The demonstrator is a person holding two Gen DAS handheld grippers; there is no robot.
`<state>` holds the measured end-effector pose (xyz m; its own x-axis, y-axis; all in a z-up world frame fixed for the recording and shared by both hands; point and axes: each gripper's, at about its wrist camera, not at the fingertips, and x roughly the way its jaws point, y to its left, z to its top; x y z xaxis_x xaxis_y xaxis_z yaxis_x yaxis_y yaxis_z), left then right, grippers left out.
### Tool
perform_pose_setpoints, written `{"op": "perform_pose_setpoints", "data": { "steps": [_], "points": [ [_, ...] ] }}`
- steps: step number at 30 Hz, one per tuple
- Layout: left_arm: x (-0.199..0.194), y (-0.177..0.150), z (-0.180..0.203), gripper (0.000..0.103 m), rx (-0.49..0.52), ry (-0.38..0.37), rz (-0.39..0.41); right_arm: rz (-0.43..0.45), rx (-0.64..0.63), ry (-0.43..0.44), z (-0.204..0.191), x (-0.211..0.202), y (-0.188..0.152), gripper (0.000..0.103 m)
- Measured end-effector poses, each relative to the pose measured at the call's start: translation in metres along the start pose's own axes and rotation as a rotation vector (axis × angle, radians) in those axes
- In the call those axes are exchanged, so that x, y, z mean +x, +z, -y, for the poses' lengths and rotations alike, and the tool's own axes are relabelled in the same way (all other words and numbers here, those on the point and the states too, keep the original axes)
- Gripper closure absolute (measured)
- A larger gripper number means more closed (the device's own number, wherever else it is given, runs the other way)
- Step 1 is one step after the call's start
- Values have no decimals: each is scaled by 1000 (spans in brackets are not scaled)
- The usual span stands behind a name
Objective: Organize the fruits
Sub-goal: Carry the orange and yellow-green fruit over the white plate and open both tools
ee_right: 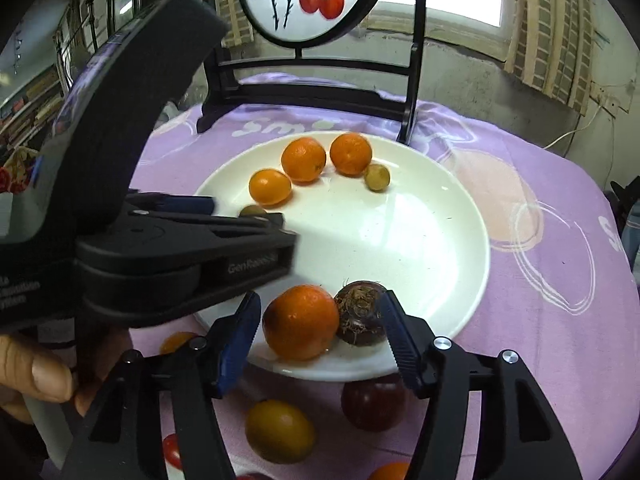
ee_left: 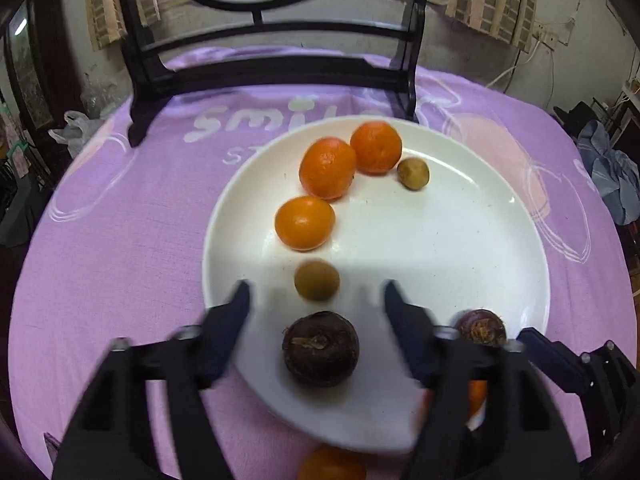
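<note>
We see our right gripper [ee_right: 318,330] with jaws apart around an orange [ee_right: 300,322] and a dark hairy corm [ee_right: 360,312] on the white plate [ee_right: 420,248], neither pressed, our left gripper [ee_right: 180,248] crossing at left, more fruit on the purple cloth [ee_right: 560,240].

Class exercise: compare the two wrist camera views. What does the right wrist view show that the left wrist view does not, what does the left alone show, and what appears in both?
Right wrist only: a dark red round fruit and a yellow-orange oval fruit on the purple tablecloth, and a person's hand.

Left wrist only: a dark brown water chestnut between the open left gripper fingers.

Both: the white round plate carrying three oranges.
</note>
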<state>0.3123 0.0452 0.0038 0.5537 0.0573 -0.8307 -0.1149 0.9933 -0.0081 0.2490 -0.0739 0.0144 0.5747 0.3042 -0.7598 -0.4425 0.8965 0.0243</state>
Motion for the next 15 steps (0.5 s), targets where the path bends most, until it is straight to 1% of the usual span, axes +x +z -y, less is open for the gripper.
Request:
{"op": "perform_pose_setpoints", "data": {
  "steps": [2, 4, 5, 6, 9, 13, 15],
  "points": [
    [-16, -6, 2, 27, 24, 11, 37, 9, 3, 1, 3, -11, -4, 40],
    [-31, -16, 6, 27, 70, 32, 42, 20, 10, -2, 6, -24, -11, 40],
    [-39, -22, 6, 27, 77, 35, 49, 24, 14, -3, 9, -29, -13, 40],
    [-47, -27, 5, 26, 70, 33, 59, 29, 21, -7, 11, -36, -17, 40],
    [-70, -43, 0, 17, 38, 4, 67, 40, 47, -8, 21, -56, -32, 40],
    [-96, -69, -1, 17, 25, -25, 78, 44, 82, -22, 33, -78, -58, 40],
    [-107, -85, 0, 17, 37, -20, 90, 44, 102, -28, 38, -88, -74, 40]
  ]
}}
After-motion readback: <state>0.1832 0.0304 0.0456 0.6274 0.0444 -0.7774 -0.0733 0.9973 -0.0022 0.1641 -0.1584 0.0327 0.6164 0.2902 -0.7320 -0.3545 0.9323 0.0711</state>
